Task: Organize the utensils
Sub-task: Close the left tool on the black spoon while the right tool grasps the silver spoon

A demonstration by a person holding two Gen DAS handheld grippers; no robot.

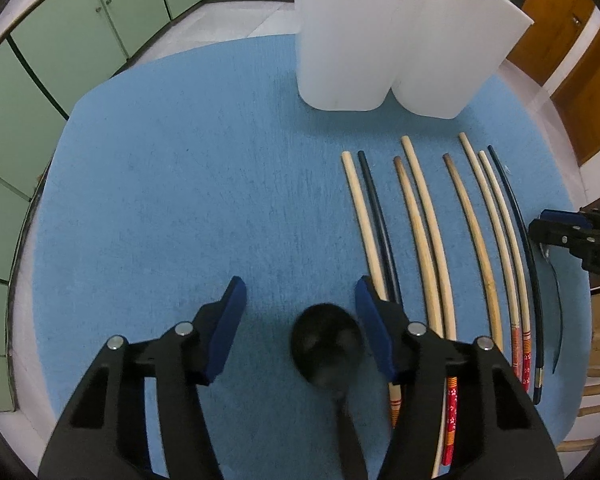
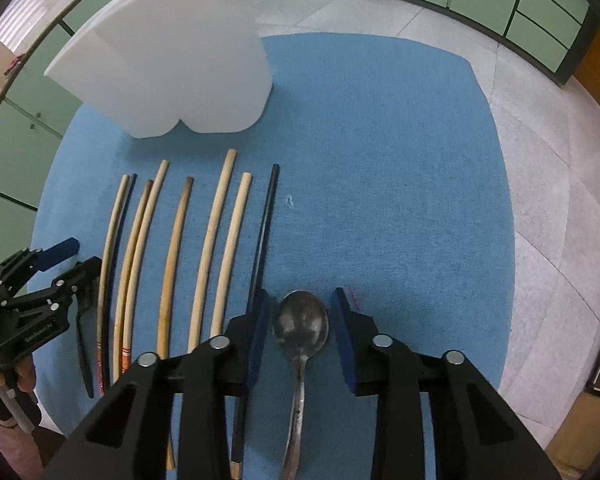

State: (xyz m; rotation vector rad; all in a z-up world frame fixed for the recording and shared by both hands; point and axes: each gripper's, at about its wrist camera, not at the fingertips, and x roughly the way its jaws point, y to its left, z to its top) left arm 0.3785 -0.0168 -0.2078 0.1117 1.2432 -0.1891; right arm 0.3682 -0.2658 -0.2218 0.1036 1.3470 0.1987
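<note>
A black spoon (image 1: pixel 326 344) lies bowl-forward on the blue mat (image 1: pixel 172 200). My left gripper (image 1: pixel 300 288) stands open around it; the bowl sits close against the right pad, with a wide gap to the left pad. In the right wrist view a metal spoon (image 2: pixel 300 328) lies between the pads of my right gripper (image 2: pixel 300 296). A thin gap shows on each side of its bowl, so that gripper is open too. Several chopsticks (image 1: pixel 428 220) lie side by side between the two spoons, pale wood ones and dark ones (image 2: pixel 208 240).
A white two-lobed utensil holder (image 1: pixel 380 40) stands upright at the mat's far edge (image 2: pixel 172 60). The other gripper shows at the side of each view, the right one (image 1: pixel 572 236) and the left one (image 2: pixel 56 268). Pale tiled floor and green cabinets surround the mat (image 2: pixel 400 160).
</note>
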